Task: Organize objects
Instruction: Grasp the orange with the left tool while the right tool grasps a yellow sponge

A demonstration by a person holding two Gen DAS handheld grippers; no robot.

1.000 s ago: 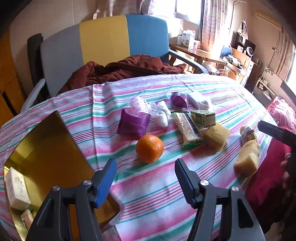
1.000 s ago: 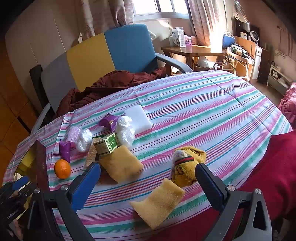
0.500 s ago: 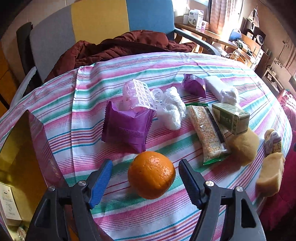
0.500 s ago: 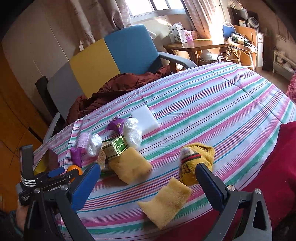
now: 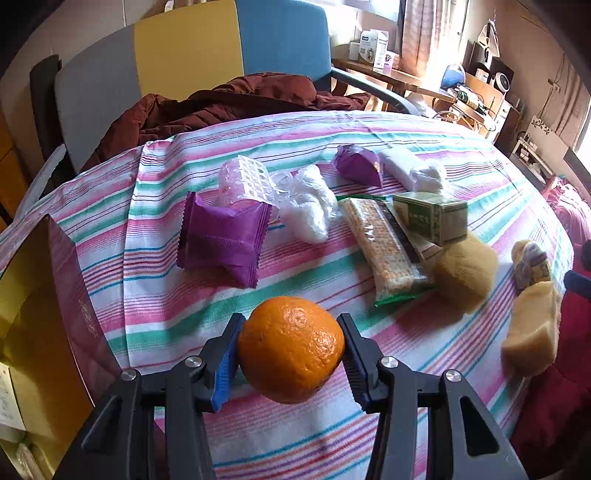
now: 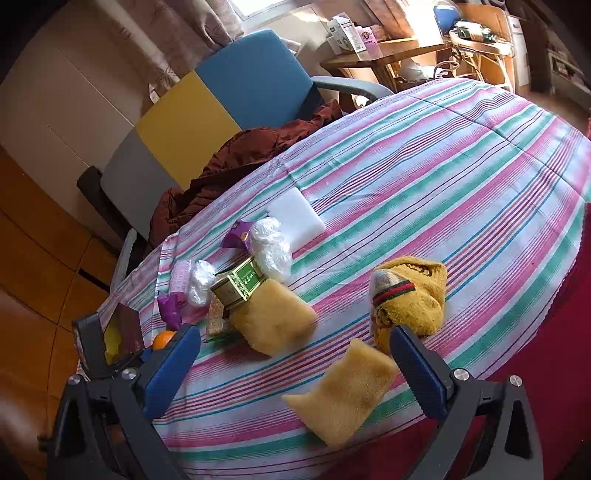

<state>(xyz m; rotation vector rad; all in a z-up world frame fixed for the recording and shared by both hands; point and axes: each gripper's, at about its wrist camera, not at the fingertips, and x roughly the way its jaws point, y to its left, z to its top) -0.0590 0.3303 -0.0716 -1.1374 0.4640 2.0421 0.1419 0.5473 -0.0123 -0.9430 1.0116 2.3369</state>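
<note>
- Here, through the left wrist, my left gripper [image 5: 291,349] was clamped on the orange [image 5: 291,349], just above the cloth beside the open box [image 5: 40,314]; packets still lay scattered
- Through the right wrist, my right gripper [image 6: 295,367] hung open, empty, over a sponge [image 6: 341,393]; nearly everything was left to sort

Orange [image 6: 163,339] mostly hidden behind right tongs [image 6: 291,363] finger, gold box [image 5: 22,332] cut off at frame edge

You get bright daylight from the window [image 6: 258,5] at the back, glaring on the far desk [image 5: 406,79]. Your fisheye bends the striped tabletop [image 6: 443,177]; corners go dark, edges blur slightly.
</note>
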